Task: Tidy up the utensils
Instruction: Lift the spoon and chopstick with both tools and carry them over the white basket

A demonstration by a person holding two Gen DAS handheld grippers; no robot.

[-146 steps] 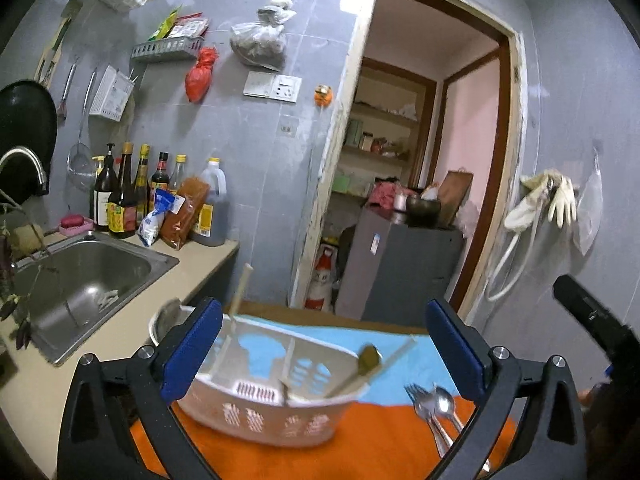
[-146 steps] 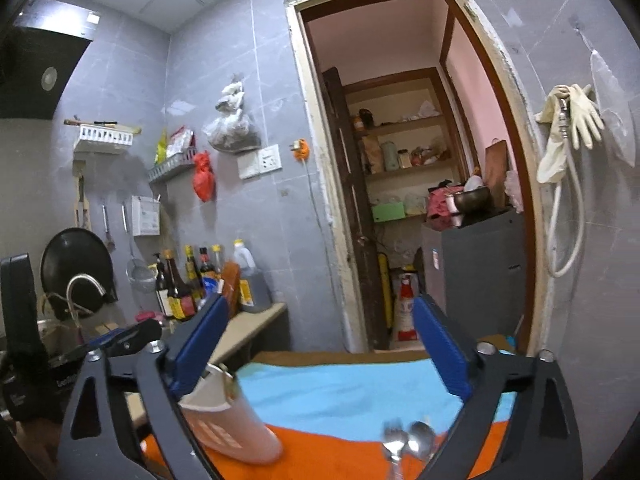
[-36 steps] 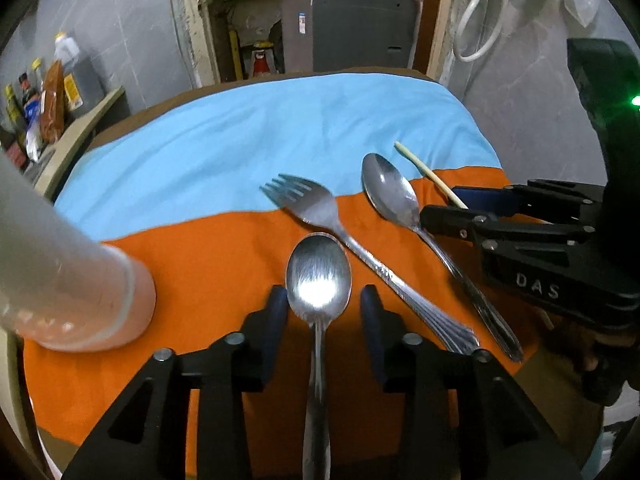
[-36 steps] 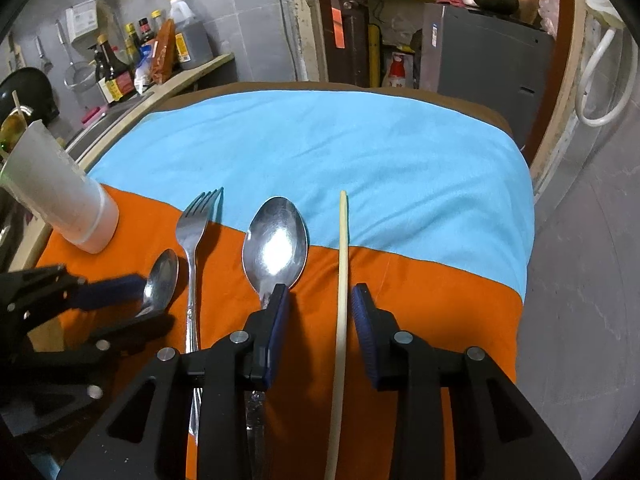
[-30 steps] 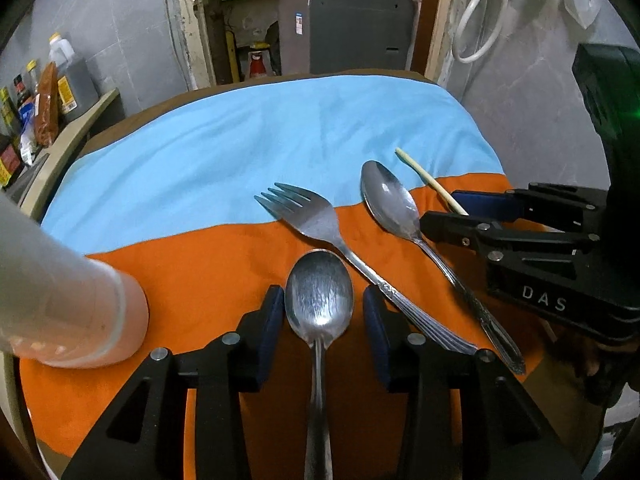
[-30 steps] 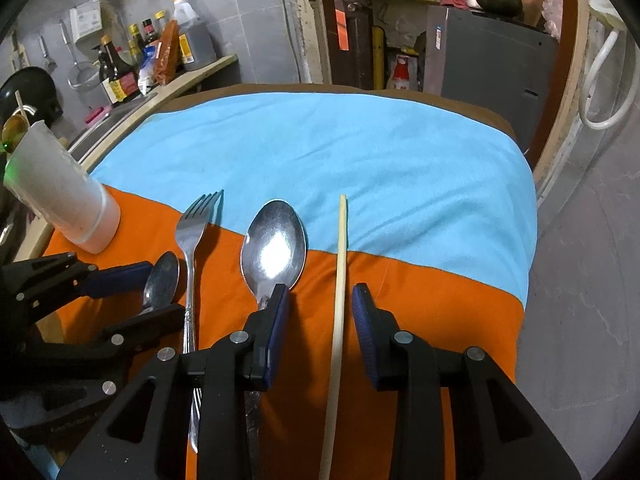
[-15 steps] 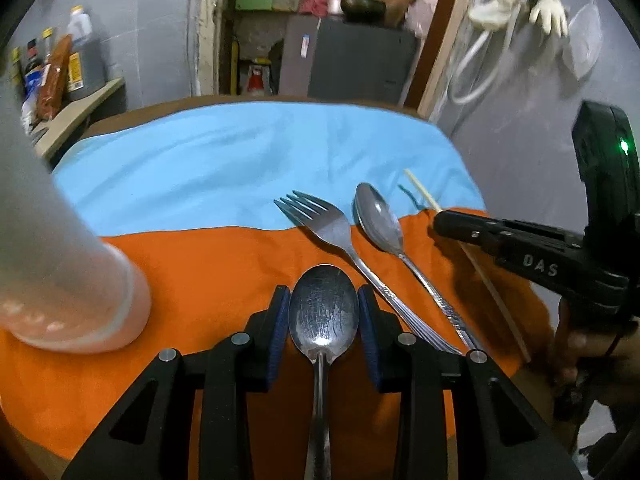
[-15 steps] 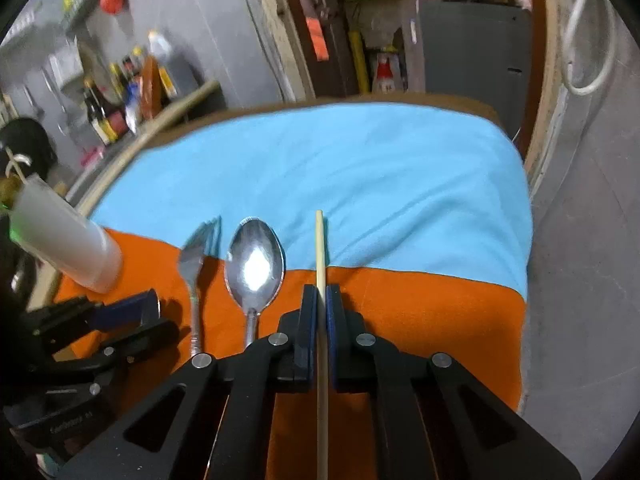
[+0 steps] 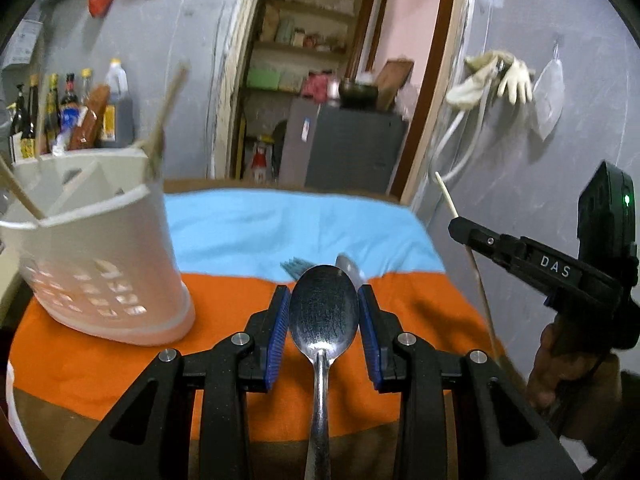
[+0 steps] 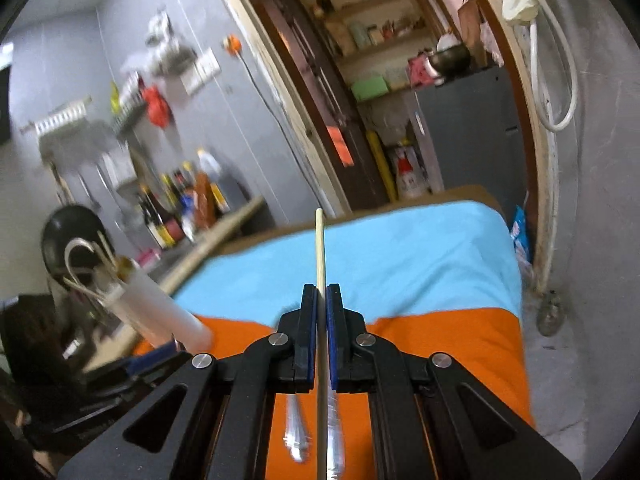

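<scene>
1. The left gripper point(image 9: 323, 334) holds a spoon point(image 9: 323, 312) by its neck, bowl forward and clear of the cloth point(image 9: 248, 224).
2. The right gripper point(image 10: 321, 334) is clamped tight on a chopstick point(image 10: 319, 248), which sticks out ahead of the pads.
3. Done, as far as shows: the holder point(image 9: 100, 256) at the table's left already has a few sticks standing in it.
4. Left to do, by my reading: drop both held pieces into the holder, then fetch the fork point(image 9: 294, 267) and the second spoon point(image 9: 350, 266) lying on the cloth past the held one.
5. Materials: the spoons and fork are shiny steel, the held bowl dulled with fine scratches; the chopstick is thin, pale and straight, likely wood or bamboo.
6. The holder is white plastic, tapered, with slotted walls and inner dividers; the cloth is soft, blue behind and orange in front.
</scene>
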